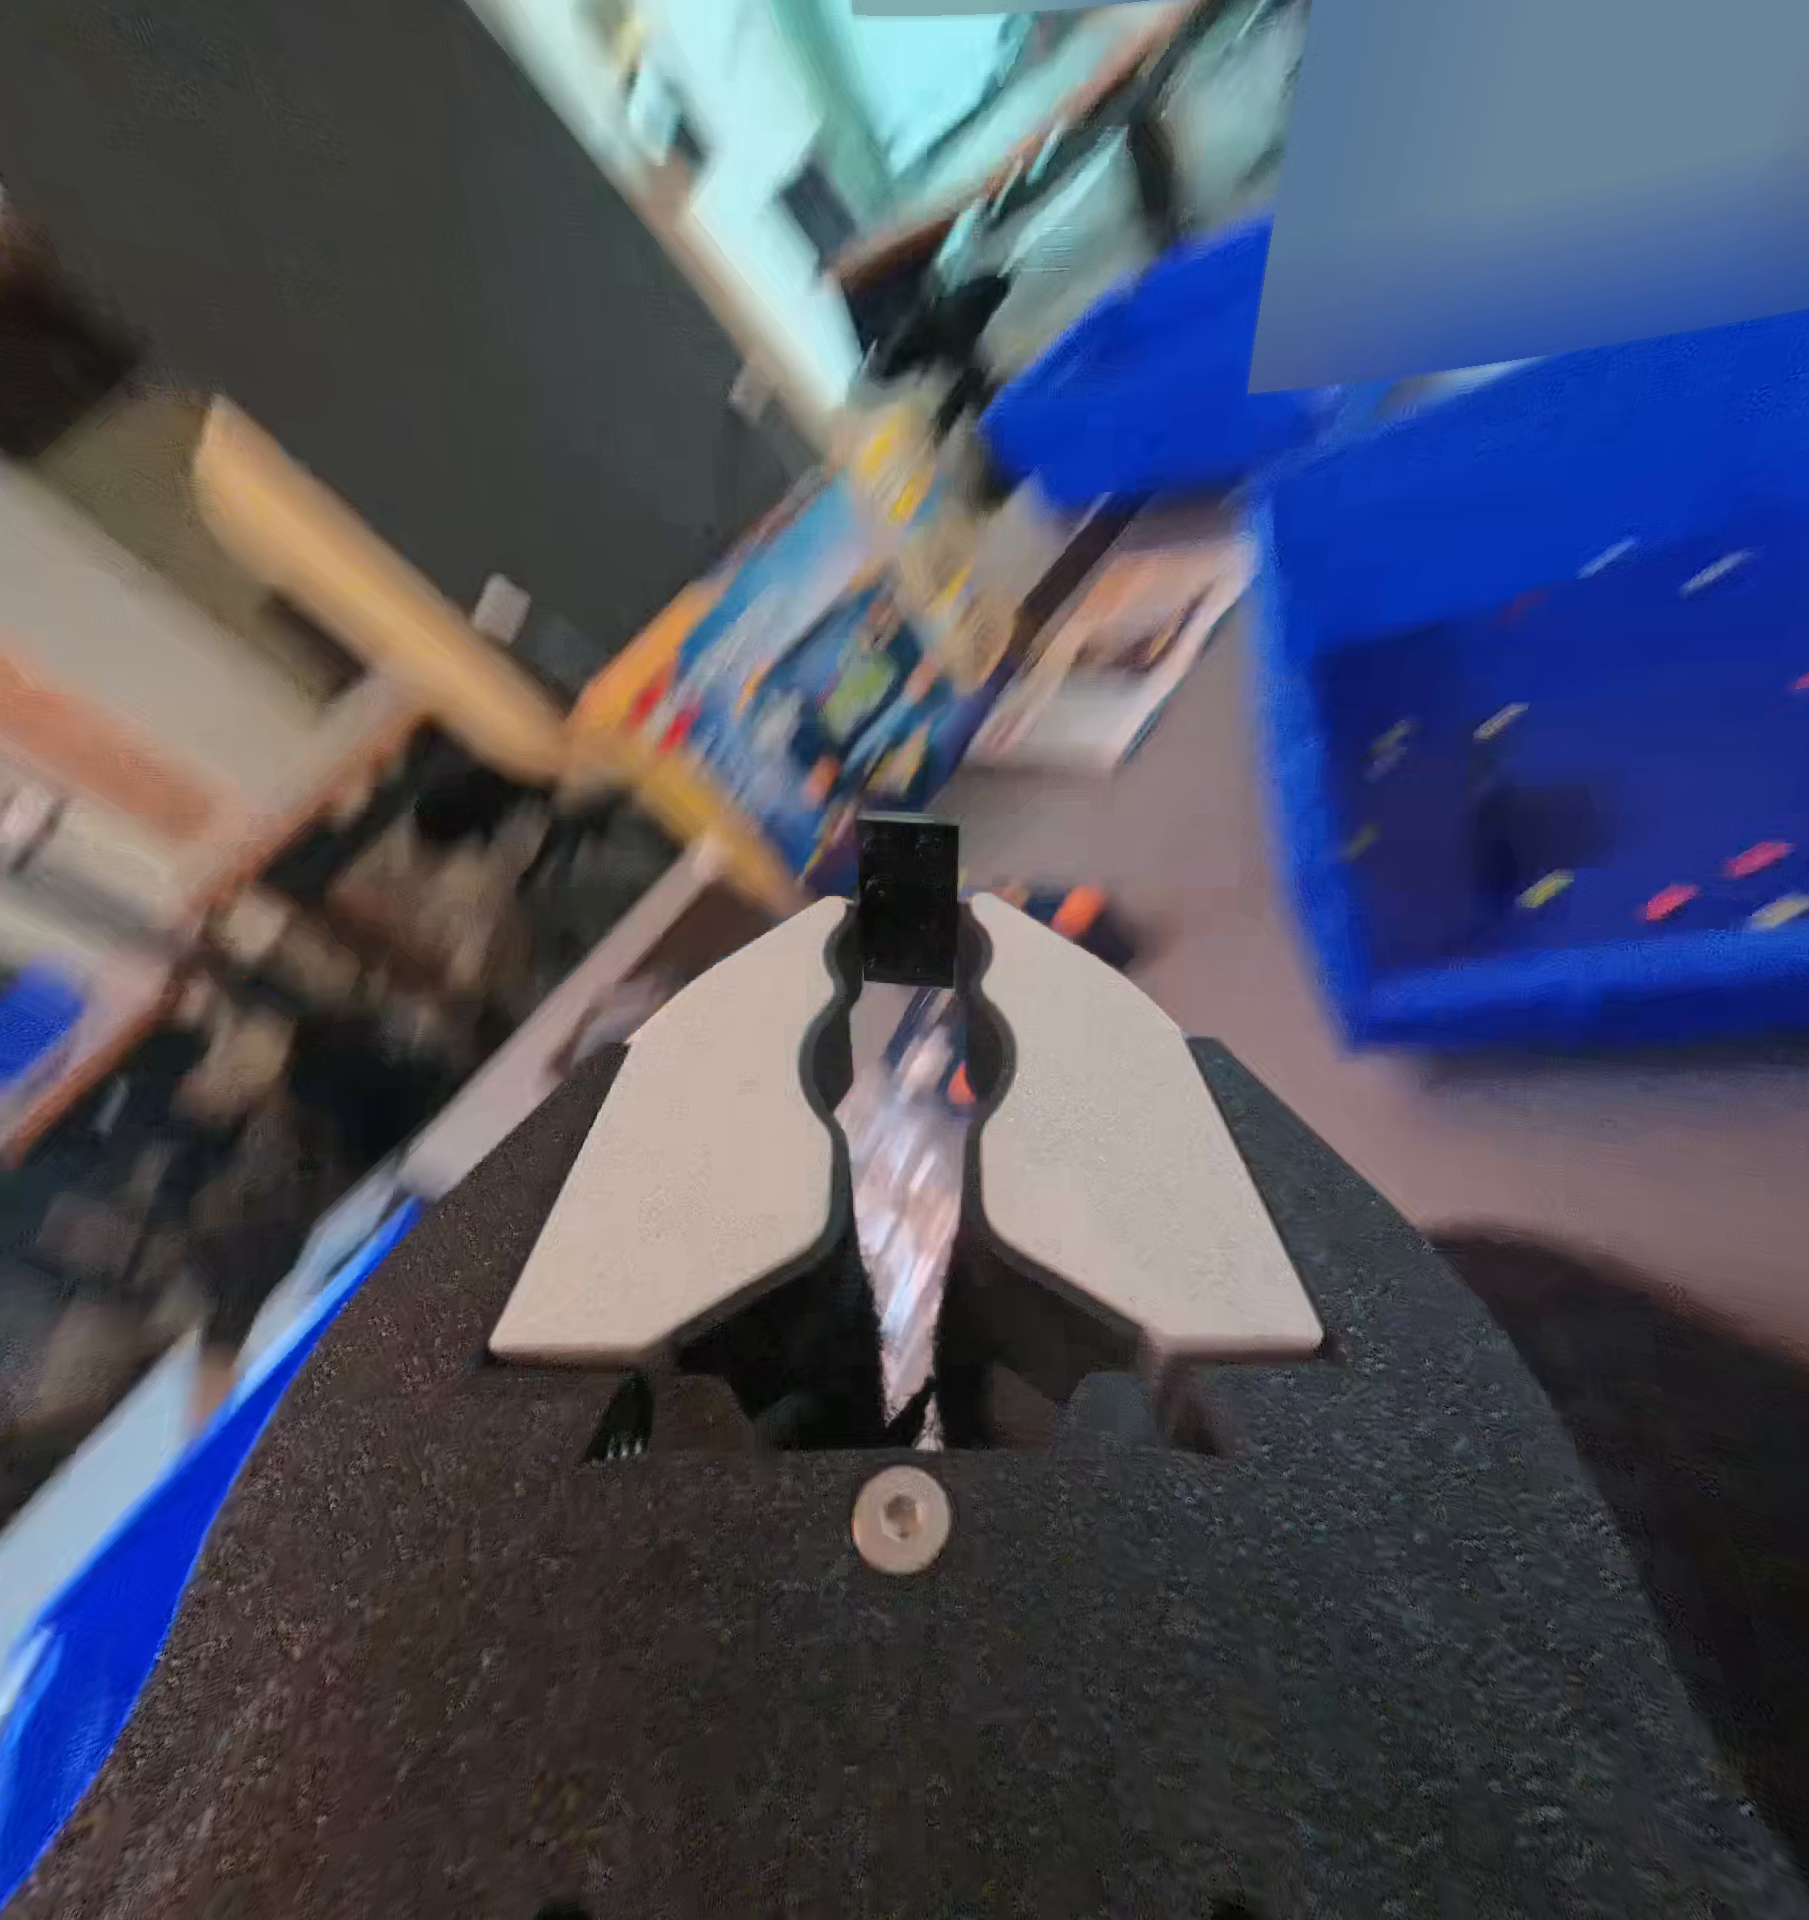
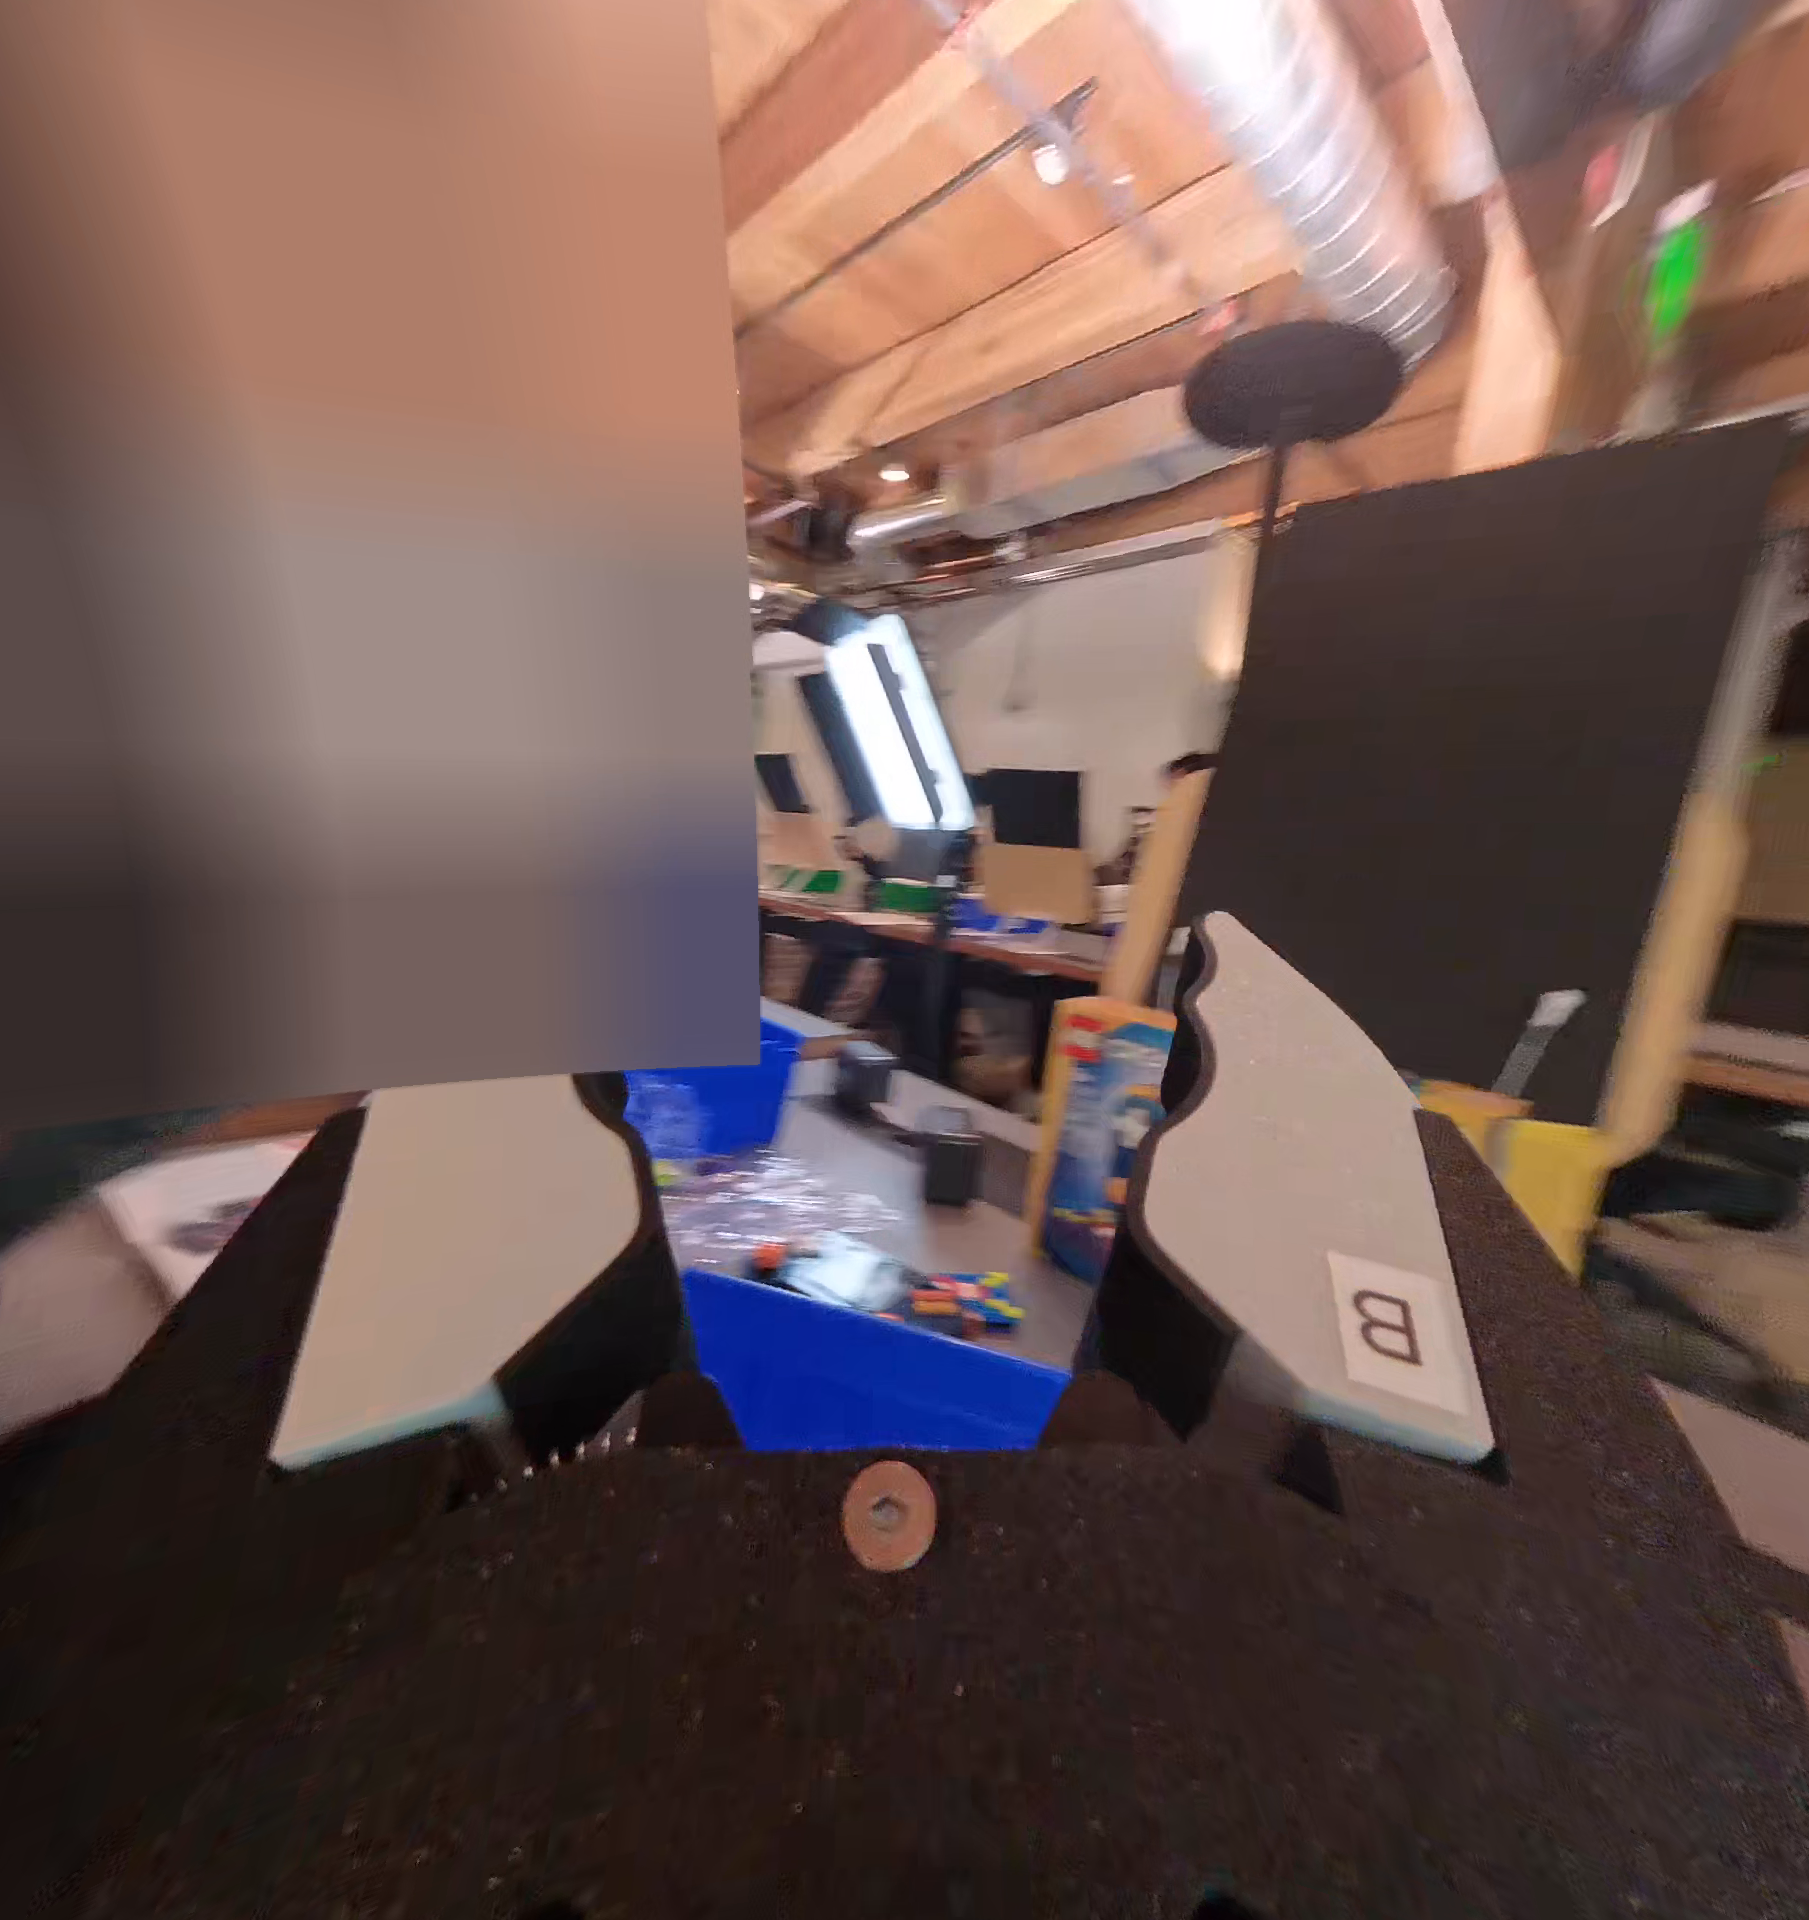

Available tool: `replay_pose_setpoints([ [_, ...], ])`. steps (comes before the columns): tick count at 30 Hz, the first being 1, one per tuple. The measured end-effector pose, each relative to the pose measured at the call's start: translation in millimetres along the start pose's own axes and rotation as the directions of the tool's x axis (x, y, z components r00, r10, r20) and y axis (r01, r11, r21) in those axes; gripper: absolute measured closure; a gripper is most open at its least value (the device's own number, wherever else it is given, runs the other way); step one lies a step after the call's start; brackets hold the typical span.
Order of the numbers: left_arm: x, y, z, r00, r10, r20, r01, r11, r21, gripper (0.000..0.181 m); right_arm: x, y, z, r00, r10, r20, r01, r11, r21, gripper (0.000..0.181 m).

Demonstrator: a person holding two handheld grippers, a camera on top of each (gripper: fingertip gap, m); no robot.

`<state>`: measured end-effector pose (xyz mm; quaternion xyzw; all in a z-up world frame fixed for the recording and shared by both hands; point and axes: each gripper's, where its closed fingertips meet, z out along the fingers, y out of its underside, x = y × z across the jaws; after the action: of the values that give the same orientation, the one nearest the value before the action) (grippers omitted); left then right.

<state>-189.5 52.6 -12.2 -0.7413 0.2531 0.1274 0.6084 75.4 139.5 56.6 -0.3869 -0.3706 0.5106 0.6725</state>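
Observation:
My left gripper is shut on a small black brick, pinched upright between the two fingertips and held in the air. The view behind it is blurred by motion. A blue bin with several small coloured bricks on its floor lies to the right of the gripper. My right gripper is open and empty, raised above a grey table. Its left fingertip is hidden behind a blur patch. Below and between its fingers is a blue bin wall with loose coloured bricks and clear plastic bags beyond it.
A colourful toy box lies beyond the left gripper and stands upright near the right finger. A tall black panel on a wooden frame stands at the right. A small black box sits on the table. Workbenches lie farther back.

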Motion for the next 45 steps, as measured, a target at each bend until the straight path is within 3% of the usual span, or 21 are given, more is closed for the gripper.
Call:
replay_pose_setpoints([
  [4,-103.6,111.1,-54.4,0.957,-0.104,0.271,0.202,0.908,-0.366,0.165,34.0,-3.5,-24.7,0.983,-0.096,-0.159,0.095,0.995,-0.013,0.082],
  [9,-127.5,199.0,-72.4,0.891,-0.35,0.29,0.455,0.699,-0.552,0.158,48.2,5.0,-36.1,0.971,-0.113,-0.212,0.101,0.993,-0.069,0.082],
  [12,-133.7,228.9,-76.4,0.856,-0.368,0.364,0.518,0.6,-0.61,0.085,48.0,5.3,-36.4,0.969,-0.126,-0.213,0.11,0.99,-0.084,0.082],
  [14,-144.6,235.1,-80.1,0.847,-0.313,0.429,0.525,0.617,-0.586,0.063,48.7,6.3,-37.2,0.968,-0.124,-0.216,0.107,0.99,-0.089,0.081],
  [18,-156.5,200.6,-68.1,0.832,-0.313,0.458,0.5,0.782,-0.372,0.035,53.0,7.8,-39.7,0.966,-0.102,-0.236,0.085,0.993,-0.082,0.078],
  [21,-151.9,110.9,-58.3,0.82,-0.43,0.378,0.43,0.898,0.09,0.035,61.7,8.5,-41.2,0.952,-0.092,-0.292,0.072,0.994,-0.078,0.052],
  [23,-146.1,44.9,-76.6,0.798,-0.51,0.323,0.352,0.828,0.436,0.037,70.3,7.8,-45.2,0.93,-0.119,-0.347,0.099,0.992,-0.074,0.046],
  [25,-128.4,-1.2,-102.2,0.815,-0.514,0.269,0.236,0.718,0.655,0.091,70.9,0.9,-50.6,0.919,-0.165,-0.358,0.163,0.986,-0.038,0.072],
  [26,-112.2,-18.0,-111.9,0.855,-0.452,0.252,0.153,0.686,0.711,0.148,64.0,-3.2,-52.3,0.929,-0.185,-0.321,0.192,0.981,-0.009,0.111],
  [27,-101.3,-31.4,-121.5,0.869,-0.426,0.252,0.087,0.633,0.769,0.172,54.5,-5.3,-53.2,0.946,-0.193,-0.262,0.203,0.979,0.01,0.164],
  [29,-85.8,-41.4,-120.0,0.878,-0.446,0.173,0.136,0.58,0.803,0.171,53.5,-8.1,-54.1,0.957,-0.15,-0.25,0.163,0.986,0.031,0.181],
  [30,-73.5,-47.9,-113.8,0.901,-0.423,0.092,0.182,0.563,0.806,0.145,52.6,-4.8,-52.9,0.963,-0.144,-0.228,0.151,0.988,0.012,0.177],
  [32,-65.2,-58.2,-108.7,0.888,-0.459,0.015,0.237,0.487,0.84,0.036,53.2,3.3,-49.0,0.969,-0.143,-0.203,0.141,0.99,-0.026,0.119],
  [34,-54.5,-53.9,-91.9,0.879,-0.476,0.026,0.274,0.549,0.79,0.035,58.1,13.0,-47.2,0.966,-0.144,-0.215,0.127,0.988,-0.089,0.073],
  [35,-46.3,-53.1,-84.1,0.895,-0.441,0.065,0.24,0.599,0.764,0.036,59.5,16.8,-47.2,0.964,-0.155,-0.216,0.132,0.984,-0.119,0.07],
  [36,-34.0,-51.8,-78.9,0.918,-0.384,0.104,0.191,0.654,0.732,0.069,60.5,19.7,-48.1,0.961,-0.173,-0.218,0.144,0.979,-0.144,0.078],
  [37,-20.1,-50.5,-73.8,0.942,-0.31,0.126,0.14,0.707,0.694,0.141,58.6,23.9,-50.6,0.959,-0.201,-0.199,0.165,0.969,-0.183,0.129],
  [38,-7.6,-51.4,-70.5,0.959,-0.253,0.128,0.103,0.729,0.677,0.177,53.1,27.4,-51.4,0.963,-0.222,-0.151,0.187,0.958,-0.215,0.181],
  [41,18.7,-44.9,-41.4,0.944,-0.321,-0.073,0.307,0.78,0.545,0.174,24.0,51.5,-43.7,0.99,-0.119,0.074,0.137,0.932,-0.335,0.181],
  [43,29.7,-39.3,-19.5,0.891,-0.42,-0.17,0.447,0.755,0.48,0.083,17.0,73.4,-36.9,0.985,-0.091,0.15,0.147,0.895,-0.422,0.121],
  [45,34.2,-28.1,-0.8,0.869,-0.473,-0.144,0.484,0.756,0.441,0.13,15.6,93.6,-30.9,0.958,-0.16,0.238,0.261,0.83,-0.493,0.151],
])
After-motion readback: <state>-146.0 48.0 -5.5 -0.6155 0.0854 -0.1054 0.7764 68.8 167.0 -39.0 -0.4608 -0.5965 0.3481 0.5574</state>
